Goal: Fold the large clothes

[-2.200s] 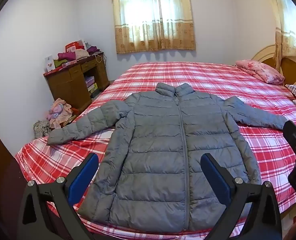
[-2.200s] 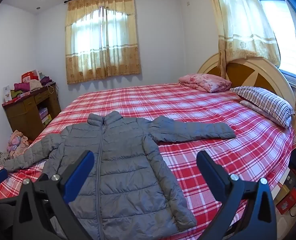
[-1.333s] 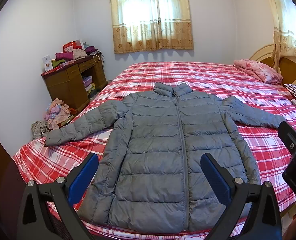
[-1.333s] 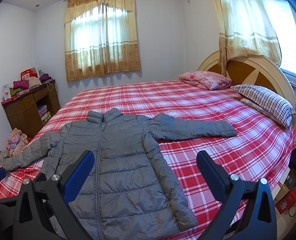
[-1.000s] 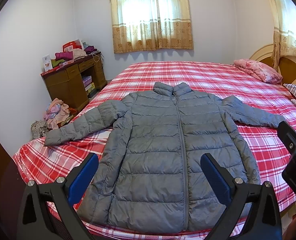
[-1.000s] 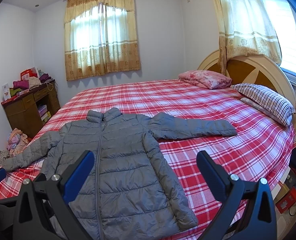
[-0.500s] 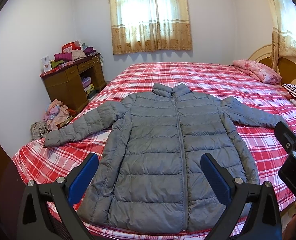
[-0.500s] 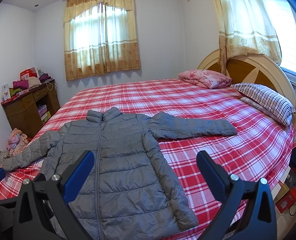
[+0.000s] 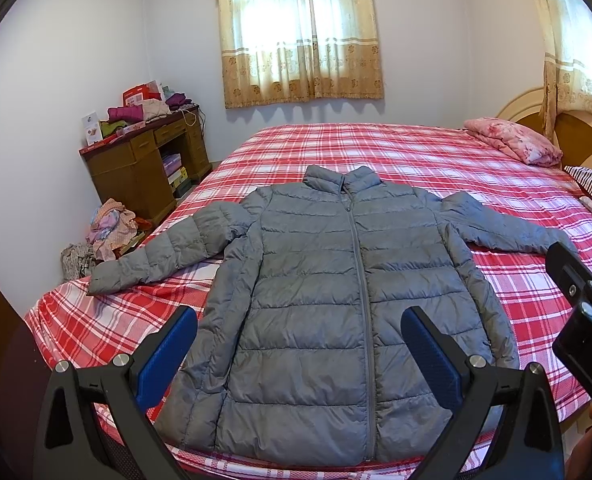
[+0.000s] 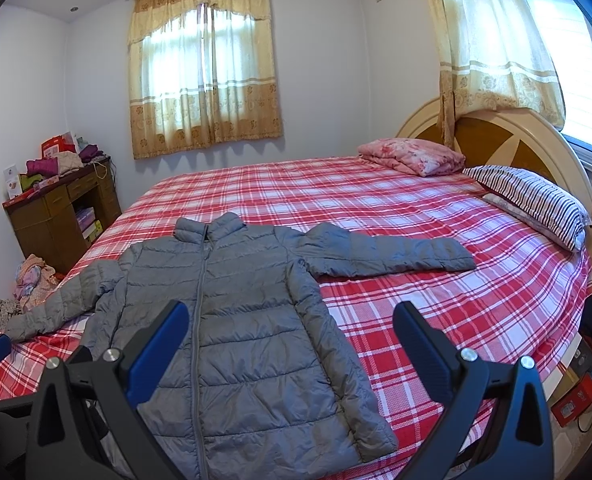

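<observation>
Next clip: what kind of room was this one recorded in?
A home bedroom, most likely. A bed with a plaid sheet and pillows fills the room, a cluttered wooden desk stands by the wall, and a gray jacket lies spread flat on the bed.

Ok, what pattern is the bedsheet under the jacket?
Red-and-white plaid bedsheet, clearest in the right wrist view.

A plaid bed (image 9: 396, 152) carries a flat grey jacket (image 9: 336, 280) and pillows (image 10: 536, 196).

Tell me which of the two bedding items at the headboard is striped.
The navy-and-white striped pillow, lying nearest the right window side. The pink floral folded quilt beside it has no stripes.
</observation>
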The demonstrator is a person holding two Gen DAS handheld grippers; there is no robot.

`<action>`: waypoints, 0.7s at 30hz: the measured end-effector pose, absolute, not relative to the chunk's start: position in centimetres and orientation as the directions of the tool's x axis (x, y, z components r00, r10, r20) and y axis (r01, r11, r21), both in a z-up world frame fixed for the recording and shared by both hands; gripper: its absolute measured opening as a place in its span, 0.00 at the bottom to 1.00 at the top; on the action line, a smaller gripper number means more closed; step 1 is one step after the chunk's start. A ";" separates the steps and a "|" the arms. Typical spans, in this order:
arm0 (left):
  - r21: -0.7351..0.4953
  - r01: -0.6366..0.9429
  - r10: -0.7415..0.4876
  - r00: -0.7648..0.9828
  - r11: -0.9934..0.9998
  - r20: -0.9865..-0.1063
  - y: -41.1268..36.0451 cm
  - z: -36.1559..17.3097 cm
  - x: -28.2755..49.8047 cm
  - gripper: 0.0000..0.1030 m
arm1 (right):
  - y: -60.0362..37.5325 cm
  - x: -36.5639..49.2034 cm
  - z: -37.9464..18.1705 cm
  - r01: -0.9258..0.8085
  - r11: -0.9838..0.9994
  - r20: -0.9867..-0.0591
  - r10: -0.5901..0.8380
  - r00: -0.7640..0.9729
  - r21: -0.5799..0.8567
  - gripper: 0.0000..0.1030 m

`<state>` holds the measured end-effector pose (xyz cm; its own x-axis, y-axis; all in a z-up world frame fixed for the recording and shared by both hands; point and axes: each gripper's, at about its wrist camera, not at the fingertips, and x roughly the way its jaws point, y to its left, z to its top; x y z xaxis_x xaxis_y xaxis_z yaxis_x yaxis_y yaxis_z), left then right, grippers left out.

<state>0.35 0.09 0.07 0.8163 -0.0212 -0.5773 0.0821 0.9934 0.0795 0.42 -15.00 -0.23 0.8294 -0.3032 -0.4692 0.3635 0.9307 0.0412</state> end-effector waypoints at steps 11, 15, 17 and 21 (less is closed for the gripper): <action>0.075 0.081 -0.023 0.814 0.994 -0.581 0.2 0.0 0.4 0.99 | -15.0 0.5 -0.2 0.364 0.931 -0.471 -0.303 0.829 0.042 1.00; 0.074 0.079 -0.021 0.808 0.994 -0.588 0.3 -0.2 1.0 0.99 | -15.1 0.5 -0.4 0.362 0.931 -0.480 -0.299 0.825 0.041 1.00; 0.074 0.077 -0.018 0.806 0.994 -0.592 0.3 -0.3 1.2 0.99 | -15.2 0.6 -0.6 0.360 0.932 -0.486 -0.297 0.822 0.040 1.00; 0.075 0.075 -0.015 0.800 0.994 -0.600 0.4 -0.6 1.7 0.99 | -15.2 1.4 -0.9 0.360 0.932 -0.499 -0.293 0.815 0.041 1.00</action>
